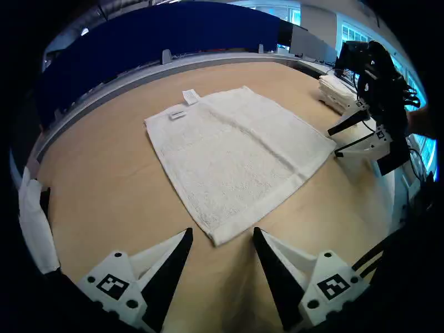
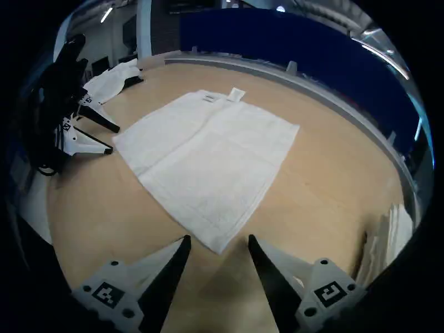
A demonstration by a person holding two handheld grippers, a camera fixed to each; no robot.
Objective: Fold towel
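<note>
A white towel (image 1: 233,152) lies spread flat on the wooden table (image 1: 111,183), with a small label at its far edge. My left gripper (image 1: 222,236) is open, its black fingertips on either side of the towel's near corner, just short of it. Over by the towel's right-hand corner I see my right gripper (image 1: 334,145), open and held by a hand. In the right gripper view the towel (image 2: 205,161) points a corner at my open right gripper (image 2: 218,240). The left gripper (image 2: 111,139) stands open at the towel's left corner.
A stack of folded white towels (image 1: 336,91) sits at the table's far right; it appears again as the folded towels (image 2: 114,80) at the far left. More white cloth (image 1: 36,227) lies at the left edge. A blue partition (image 1: 166,33) runs behind the table.
</note>
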